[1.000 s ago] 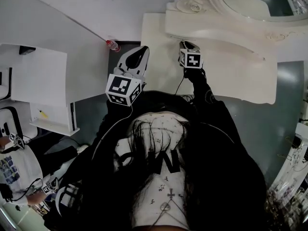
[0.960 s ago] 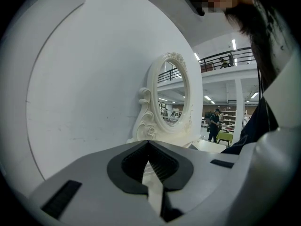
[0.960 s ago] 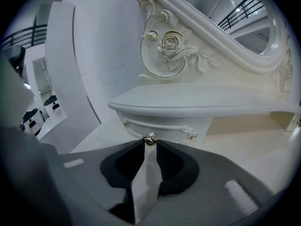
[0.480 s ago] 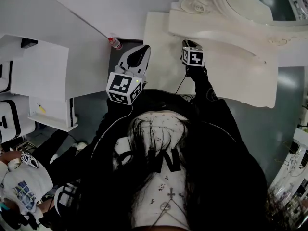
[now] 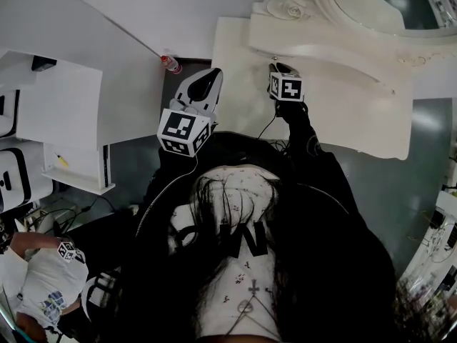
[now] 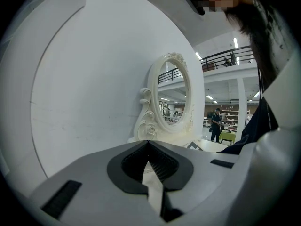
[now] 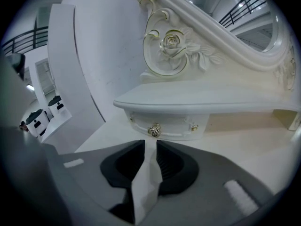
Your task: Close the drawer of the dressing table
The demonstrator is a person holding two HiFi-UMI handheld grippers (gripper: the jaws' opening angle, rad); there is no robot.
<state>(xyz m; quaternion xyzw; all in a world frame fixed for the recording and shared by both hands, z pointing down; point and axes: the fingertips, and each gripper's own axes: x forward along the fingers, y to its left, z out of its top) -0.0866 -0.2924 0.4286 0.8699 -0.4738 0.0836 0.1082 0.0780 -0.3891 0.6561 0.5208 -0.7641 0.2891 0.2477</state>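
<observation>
— What's changing?
— Hardly anything. The right gripper point(image 7: 149, 144) is still hovering before the drawer point(image 7: 171, 125), jaws slightly parted and holding nothing. The drawer is looking nearly shut.
— The left gripper point(image 6: 148, 143)?
— Idling, jaws closed, facing the mirror point(image 6: 171, 98). Only the right gripper view is showing the knob point(image 7: 154, 130); in the head view the shelf point(image 5: 321, 52) is hiding it.

The cream-white carved dressing table point(image 7: 202, 95) is finished plain, its rose scrollwork point(image 7: 170, 44) gets edged in gold, and a brassy-gold round knob point(image 7: 154, 130) is stuck on the small white drawer point(image 7: 176, 125).
</observation>
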